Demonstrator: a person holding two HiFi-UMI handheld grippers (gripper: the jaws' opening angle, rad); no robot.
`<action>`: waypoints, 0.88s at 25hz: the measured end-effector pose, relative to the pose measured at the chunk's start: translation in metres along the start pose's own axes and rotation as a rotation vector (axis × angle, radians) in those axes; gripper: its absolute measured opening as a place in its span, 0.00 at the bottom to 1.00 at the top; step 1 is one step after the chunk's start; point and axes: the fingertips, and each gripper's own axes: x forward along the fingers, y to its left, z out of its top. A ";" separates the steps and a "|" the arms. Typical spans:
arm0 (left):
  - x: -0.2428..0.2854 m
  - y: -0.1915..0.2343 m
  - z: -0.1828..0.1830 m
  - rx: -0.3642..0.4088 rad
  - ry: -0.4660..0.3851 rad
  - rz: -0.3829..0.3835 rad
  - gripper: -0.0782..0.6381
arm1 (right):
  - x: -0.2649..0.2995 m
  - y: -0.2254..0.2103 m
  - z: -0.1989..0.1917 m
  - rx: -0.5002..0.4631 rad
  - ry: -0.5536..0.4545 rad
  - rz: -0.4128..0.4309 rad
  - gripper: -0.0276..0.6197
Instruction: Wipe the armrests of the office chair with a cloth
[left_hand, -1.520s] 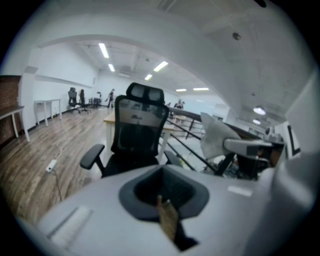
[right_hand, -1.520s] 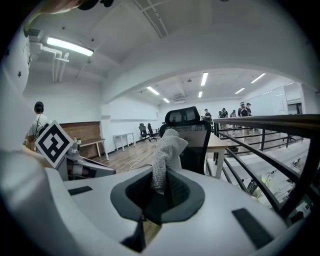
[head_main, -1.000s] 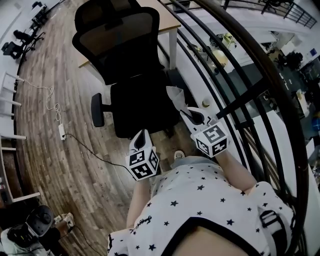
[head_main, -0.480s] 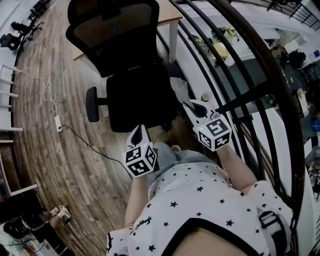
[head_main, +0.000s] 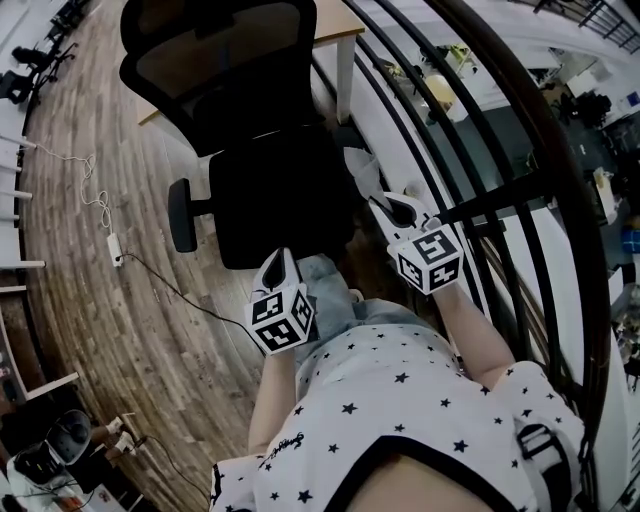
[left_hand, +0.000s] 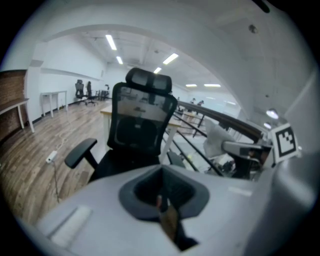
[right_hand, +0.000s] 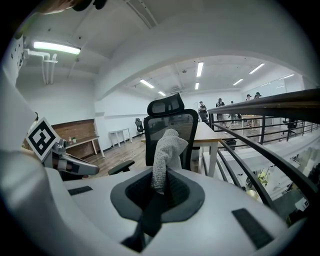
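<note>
A grey cloth (right_hand: 167, 150) stands nearly upright out of the right gripper (right_hand: 156, 192), whose jaws are clenched on its lower end. Its long axis runs straight out from the jaws and its folded free end is topmost in the right gripper view. In the head view the cloth (head_main: 362, 168) points forward, away from the person, from the tips of the right gripper (head_main: 385, 207). It lies just beside the right edge of the seat of the black office chair (head_main: 280, 190), and whether it touches the chair cannot be told. The left gripper (head_main: 280, 265) hangs lower, in front of the seat's near edge, its jaws pressed together with nothing between them, as the left gripper view (left_hand: 162, 200) shows. One armrest (head_main: 181, 215) juts out on the far side of the chair from the cloth, well apart from both grippers. Compared with a second ago, the chair sits a little higher and further left in the head view. The right gripper and cloth have edged slightly closer to the seat's side, and the left gripper has barely shifted. Behind the mesh backrest stands a wooden surface (head_main: 335, 25). A dark curved railing (head_main: 520, 150) sweeps past on the right. A power strip (head_main: 112, 245) and its cable lie on the plank floor (head_main: 90, 320).
</note>
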 end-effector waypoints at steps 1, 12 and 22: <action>0.004 0.000 0.003 0.005 0.003 -0.003 0.12 | 0.004 -0.003 0.002 0.001 0.000 -0.004 0.09; 0.037 0.014 0.012 0.033 0.046 -0.038 0.12 | 0.048 -0.029 -0.006 -0.015 0.049 -0.050 0.09; 0.071 0.023 0.016 0.051 0.104 -0.074 0.12 | 0.100 -0.062 -0.022 -0.043 0.121 -0.079 0.09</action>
